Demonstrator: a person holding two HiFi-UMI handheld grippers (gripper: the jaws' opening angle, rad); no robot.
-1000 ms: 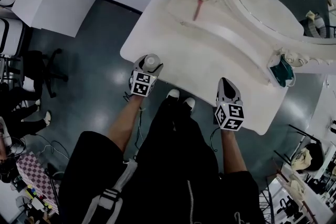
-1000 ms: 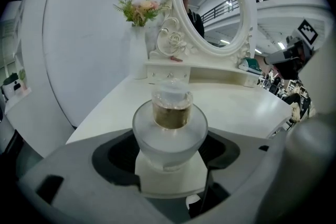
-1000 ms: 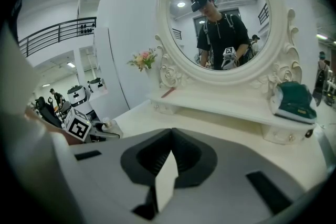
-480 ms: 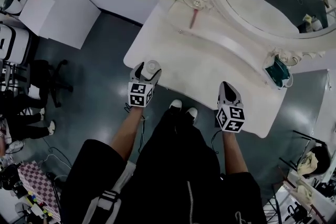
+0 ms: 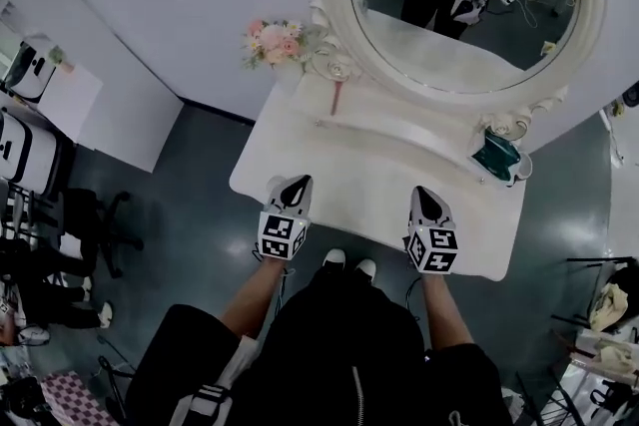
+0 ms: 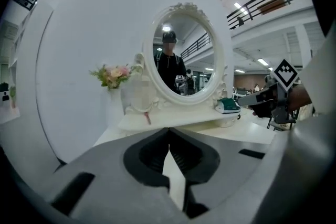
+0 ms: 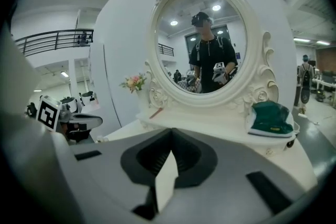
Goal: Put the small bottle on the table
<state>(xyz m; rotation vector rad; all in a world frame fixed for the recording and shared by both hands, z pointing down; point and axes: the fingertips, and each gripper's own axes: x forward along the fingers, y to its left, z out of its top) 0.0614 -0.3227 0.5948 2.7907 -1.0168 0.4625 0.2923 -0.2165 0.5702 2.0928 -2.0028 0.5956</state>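
The left tongs (image 5: 297,189) are shut tight and empty. In the left gripper view the jaws meet tip to tip, with only the bench behind them. They have just been closing. A second ago, and again half a second ago, they stood wide around the bottle, whose round cap showed between them near the bench's front left corner. Now they hang over the bench's front edge, and the bottle shows in no view. I judge that it stands hidden beneath them, though I cannot confirm it.

The right tongs (image 5: 424,202) are closed on nothing as well, held beside the left over the front edge, much as before. The bench (image 5: 379,150) carries the mirror (image 5: 464,5) at its back, with flowers (image 5: 272,39) at the left and a green case (image 5: 496,155) at the right.

With the bottle let go and the jaws shut, the placing looks done. What remains is to draw both tongs back without knocking the bottle.
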